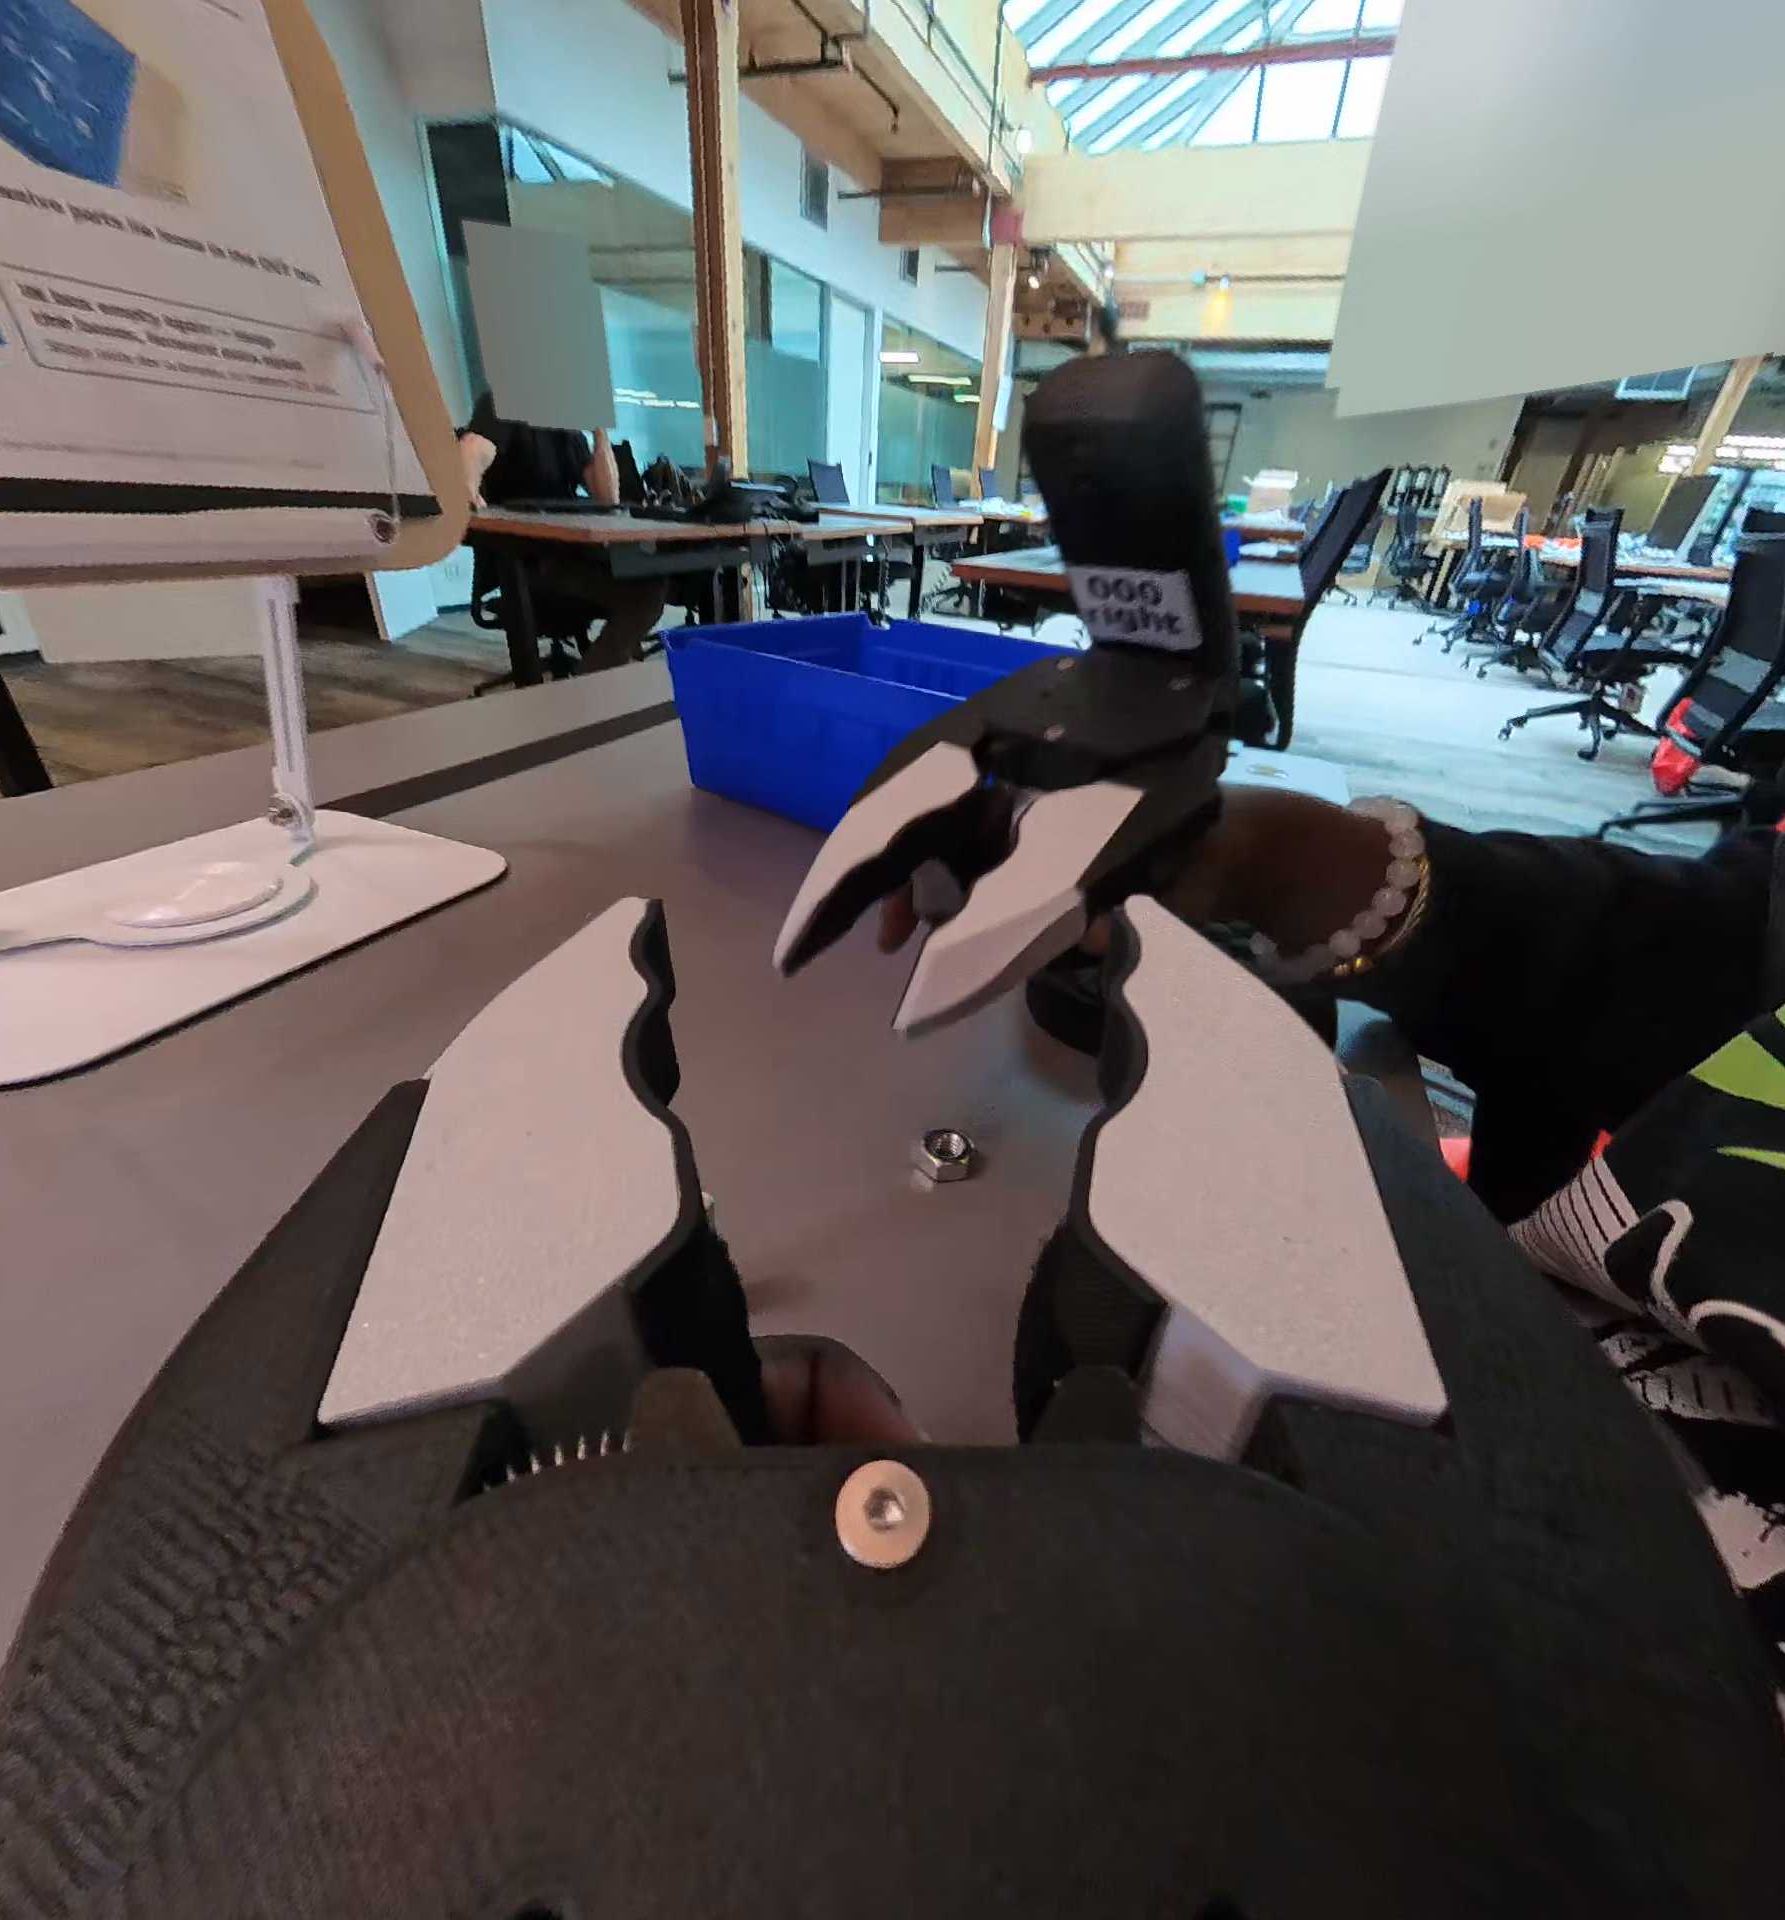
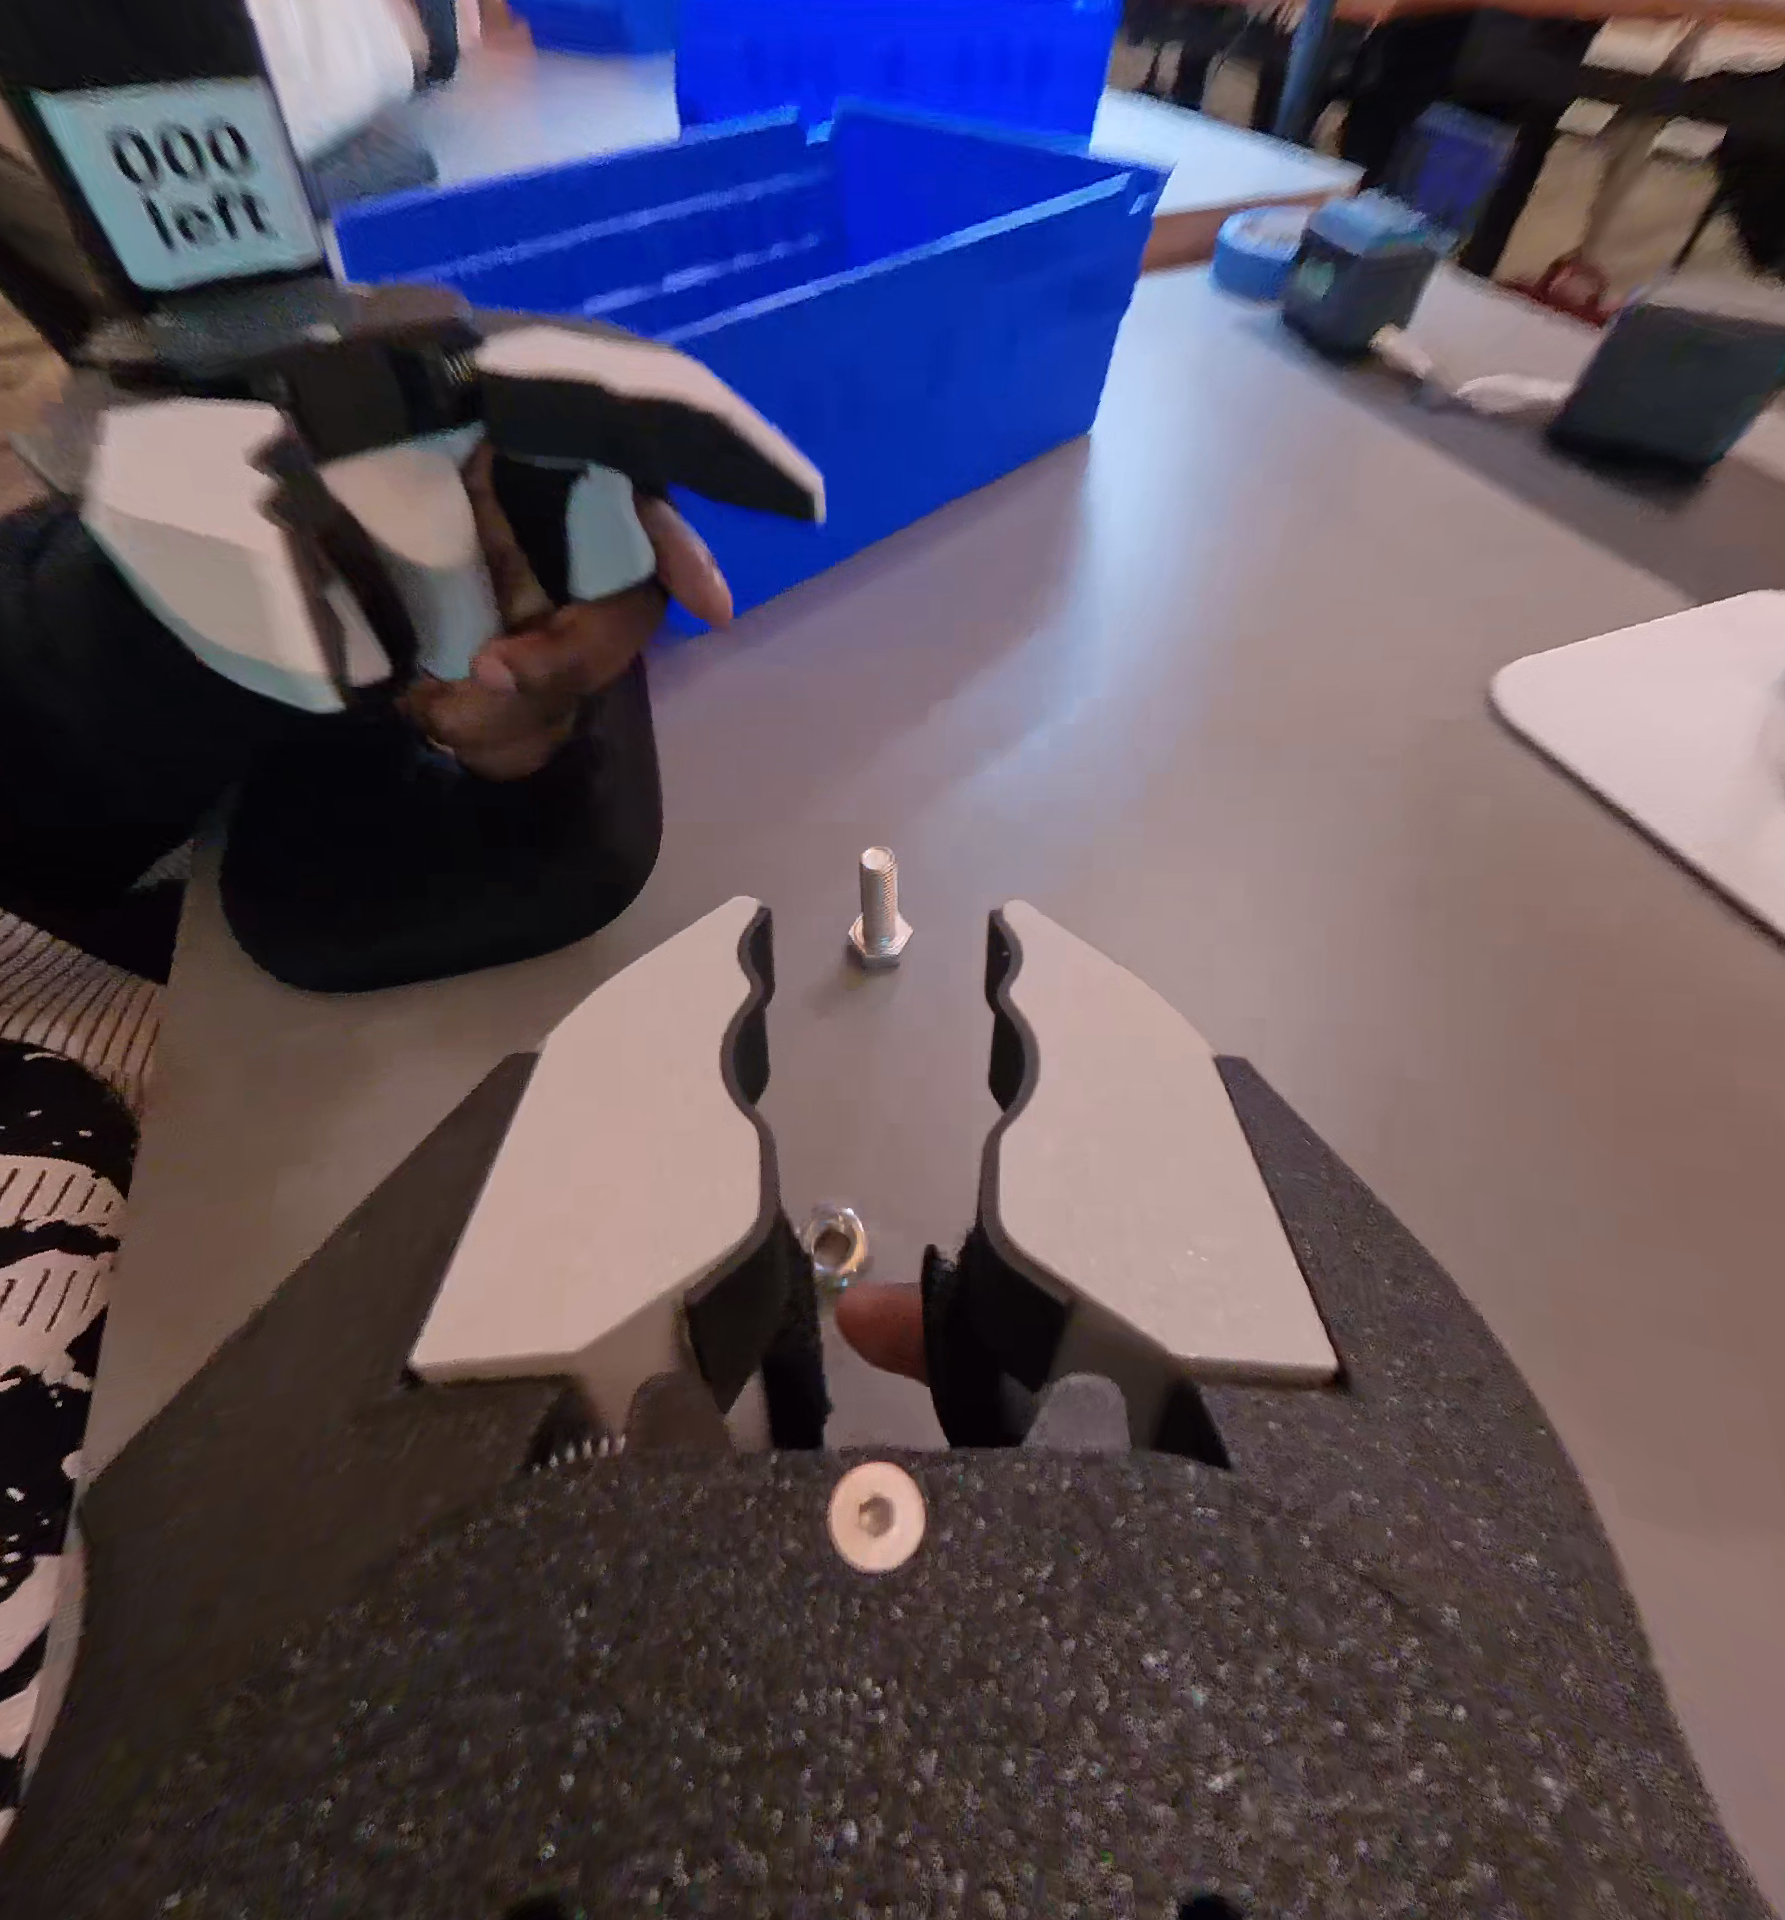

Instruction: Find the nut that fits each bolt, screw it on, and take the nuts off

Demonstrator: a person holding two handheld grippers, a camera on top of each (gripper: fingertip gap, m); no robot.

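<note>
While both grippers hung over the grey table (image 1: 244,1195), neither had hold of anything. In the left wrist view, the left gripper (image 1: 888,935) had its fingers spread wide, and a single silver hex nut (image 1: 945,1153) lay flat on the table between them, nearer the right-hand finger and touching neither. Beyond it, the right gripper (image 1: 846,987) was raised clear of the surface, tips angled downward with a gap between them, empty.

In the right wrist view, the right gripper (image 2: 877,925) showed a moderate opening. A bolt (image 2: 875,914) stood upright on its hex head just beyond the fingertips, roughly centred on the gap, its threaded shank pointing up. A nut (image 2: 836,1242) lay on the table farther back between the fingers, close against the base of the left-hand one. The left gripper (image 2: 555,582) appeared up and to the left, blurred, lifted above the table.

A blue plastic bin (image 2: 867,343) sat on the table behind the bolt, well apart from it. A white stand base (image 1: 140,935) rested on the table to one side.
</note>
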